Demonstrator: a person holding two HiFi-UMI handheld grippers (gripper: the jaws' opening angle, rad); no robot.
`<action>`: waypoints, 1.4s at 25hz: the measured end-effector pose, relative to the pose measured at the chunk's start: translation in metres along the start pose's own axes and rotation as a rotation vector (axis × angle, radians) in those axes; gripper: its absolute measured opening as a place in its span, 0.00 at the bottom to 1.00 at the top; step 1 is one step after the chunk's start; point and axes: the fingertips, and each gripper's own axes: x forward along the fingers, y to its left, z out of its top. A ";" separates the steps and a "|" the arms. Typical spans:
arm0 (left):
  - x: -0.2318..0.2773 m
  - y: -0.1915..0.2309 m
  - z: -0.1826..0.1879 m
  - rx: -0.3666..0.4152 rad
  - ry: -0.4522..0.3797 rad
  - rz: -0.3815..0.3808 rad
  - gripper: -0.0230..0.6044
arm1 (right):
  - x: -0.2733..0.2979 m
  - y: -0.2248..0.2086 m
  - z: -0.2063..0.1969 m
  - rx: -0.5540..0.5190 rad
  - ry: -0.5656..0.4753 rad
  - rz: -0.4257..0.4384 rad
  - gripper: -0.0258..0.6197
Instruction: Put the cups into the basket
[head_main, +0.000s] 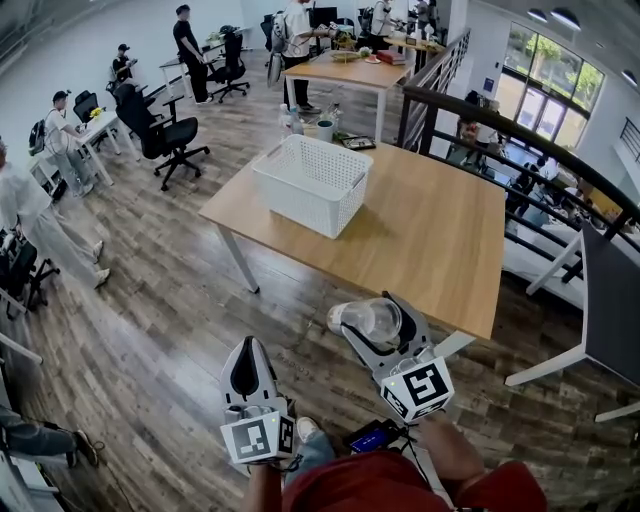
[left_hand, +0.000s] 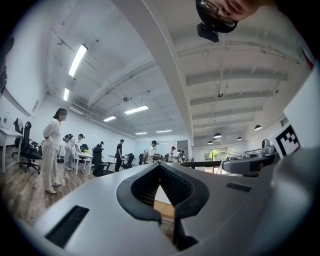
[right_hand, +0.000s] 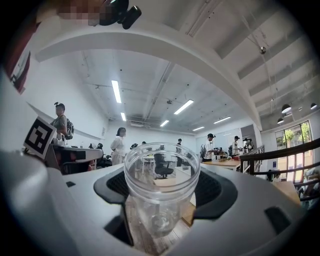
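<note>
Right tool (head_main: 372, 318) has its jaws spread just wide enough to clamp a clear plastic cup (right_hand: 161, 172), which sits between the dark pads with its open mouth facing the right gripper view's camera. In the head view that cup hangs over the wooden floor (head_main: 170, 300), just off the near edge of the table (head_main: 430, 235), at about six o'clock from the basket (head_main: 300, 195). The basket is white with a slotted wall, stands upright on the far left part of the table at about eleven o'clock from the held cup, and is well apart from it. The left tool (head_main: 246, 368) is lower and nearer the person, at about eight o'clock from the right one. The left gripper view shows its pads drawn together at the tips with nothing between them, and only a sliver of the basket and table shows through the notch. A black office chair (head_main: 165, 135) stands at about ten o'clock from the basket, and several people stand at desks farther back.
</note>
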 end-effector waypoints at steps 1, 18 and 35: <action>0.002 0.005 -0.001 -0.002 0.001 0.002 0.04 | 0.005 0.002 -0.001 -0.001 0.002 0.001 0.59; 0.044 0.081 -0.010 -0.027 0.015 0.018 0.04 | 0.086 0.026 -0.004 -0.019 0.025 0.003 0.59; 0.077 0.127 -0.009 -0.036 0.006 -0.063 0.04 | 0.125 0.044 0.005 -0.048 0.015 -0.072 0.59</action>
